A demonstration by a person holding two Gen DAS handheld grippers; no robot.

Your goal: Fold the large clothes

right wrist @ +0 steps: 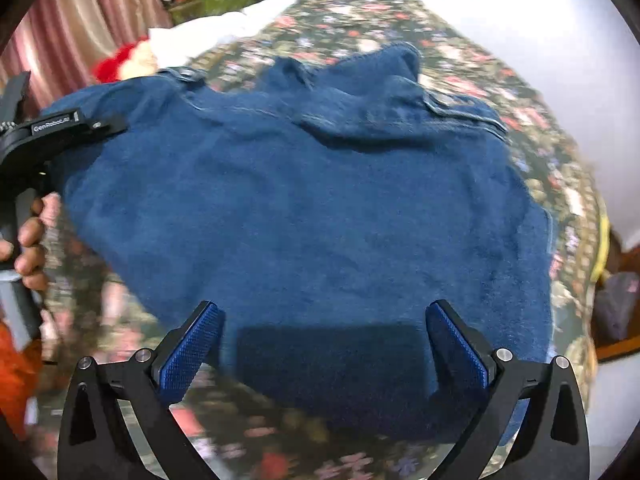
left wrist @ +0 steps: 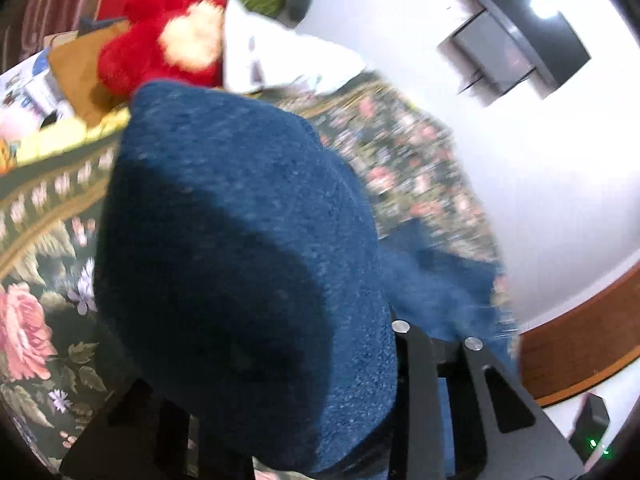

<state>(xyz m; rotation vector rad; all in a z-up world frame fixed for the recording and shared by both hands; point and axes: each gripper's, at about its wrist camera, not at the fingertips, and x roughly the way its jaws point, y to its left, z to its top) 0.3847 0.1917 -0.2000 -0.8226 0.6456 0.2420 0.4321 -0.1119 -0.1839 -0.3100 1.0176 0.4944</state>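
The right gripper (right wrist: 322,344) hangs with fingers (right wrist: 190,350) spread wide over the near edge of the jacket (right wrist: 304,200), which lies on the floral bedspread (right wrist: 472,76). At the jacket's left edge, the left gripper (right wrist: 76,126) has a fold draped over it; its fingers are hidden. Beyond sits a red plush (left wrist: 160,36).
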